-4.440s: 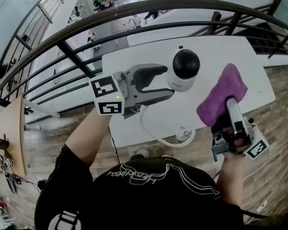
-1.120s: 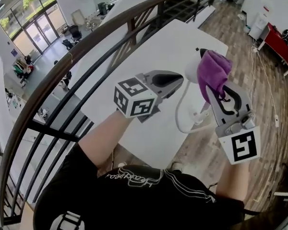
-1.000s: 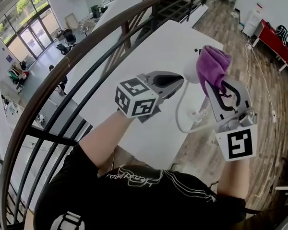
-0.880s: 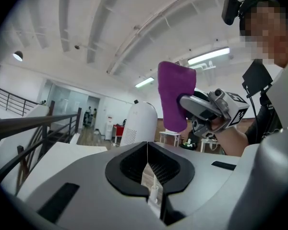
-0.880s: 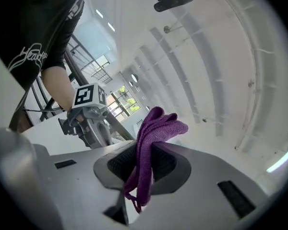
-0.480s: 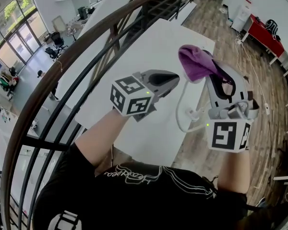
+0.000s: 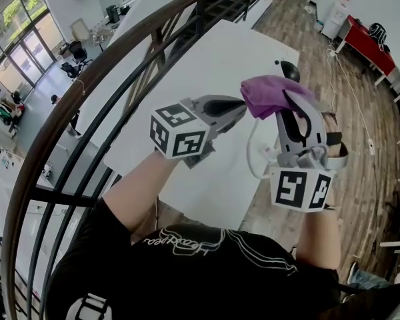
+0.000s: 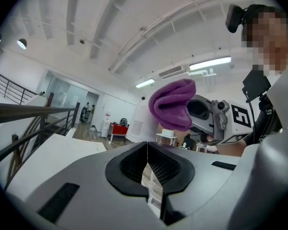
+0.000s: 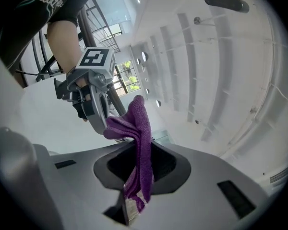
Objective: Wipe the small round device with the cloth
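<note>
**White counter (image 7: 220,59) beside a dark railing (image 7: 107,64): purple cloth (image 7: 269,92) bunching in front of the small round device (image 7: 288,68)**

Upper right of centre in the head view, the small round device is showing only its dark dome. The rest is hiding behind the purple cloth, which is lying across its near side over the right part of the white counter. Whether cloth and device are touching I cannot tell.

The right hand-held gripper (image 7: 290,105) is clenching the cloth. In the right gripper view a fold is running down between its jaws, and the loose end is spilling out past the tips.

The left hand-held gripper (image 7: 241,104) is reaching in from the left with its jaws pressing together, its tips just beside the cloth. In the left gripper view the cloth is hanging above and beyond those closed jaws, with the right hand-held gripper behind it.

A white cable (image 7: 251,153) is looping down below the cloth, between the two tools. A marker cube (image 7: 179,133) is riding on the left one, and another (image 7: 300,189) is facing the camera on the right one.

The person's black shirt (image 7: 200,272) is filling the bottom of the frame. The railing is curving from lower left to the top. A wooden floor (image 7: 360,112) is running along the right edge, with a red desk (image 7: 363,42) at the upper right.
</note>
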`<state>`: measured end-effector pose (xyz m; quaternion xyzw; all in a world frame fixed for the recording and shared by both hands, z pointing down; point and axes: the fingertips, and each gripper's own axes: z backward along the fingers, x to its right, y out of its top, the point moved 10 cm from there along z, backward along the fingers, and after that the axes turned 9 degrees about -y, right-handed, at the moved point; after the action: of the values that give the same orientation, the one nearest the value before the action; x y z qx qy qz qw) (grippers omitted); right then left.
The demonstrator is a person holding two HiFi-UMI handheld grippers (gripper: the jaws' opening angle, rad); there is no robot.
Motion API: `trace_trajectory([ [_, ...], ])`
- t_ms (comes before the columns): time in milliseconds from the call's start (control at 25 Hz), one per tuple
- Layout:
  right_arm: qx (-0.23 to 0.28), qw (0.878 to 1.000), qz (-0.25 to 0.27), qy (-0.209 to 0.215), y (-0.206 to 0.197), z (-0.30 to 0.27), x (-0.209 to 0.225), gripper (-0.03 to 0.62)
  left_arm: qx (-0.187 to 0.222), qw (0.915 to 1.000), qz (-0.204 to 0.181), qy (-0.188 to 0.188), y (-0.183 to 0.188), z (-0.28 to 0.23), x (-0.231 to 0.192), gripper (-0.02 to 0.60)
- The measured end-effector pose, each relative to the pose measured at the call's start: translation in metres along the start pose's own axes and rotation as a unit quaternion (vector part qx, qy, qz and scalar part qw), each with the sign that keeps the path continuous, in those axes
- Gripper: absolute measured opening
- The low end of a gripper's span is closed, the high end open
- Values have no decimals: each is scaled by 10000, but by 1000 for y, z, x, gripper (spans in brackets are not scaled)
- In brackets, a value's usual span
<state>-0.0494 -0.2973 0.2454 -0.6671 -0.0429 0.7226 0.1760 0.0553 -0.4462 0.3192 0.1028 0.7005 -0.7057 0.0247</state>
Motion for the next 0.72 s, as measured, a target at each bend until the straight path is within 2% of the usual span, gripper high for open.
trace_trajectory([
  [320,-216,9989,-1,408,-7,2,-40,63,-22,9998,187,97,-21,11,4,11],
  [640,-436,9944,-372,891,-17,0,-66,63,-75,9989,431,190,-42,20,4,11],
  [720,-423,9926,-606,961,-17,2,-66,62,-55,9987,460,216,-44,23,5,11],
])
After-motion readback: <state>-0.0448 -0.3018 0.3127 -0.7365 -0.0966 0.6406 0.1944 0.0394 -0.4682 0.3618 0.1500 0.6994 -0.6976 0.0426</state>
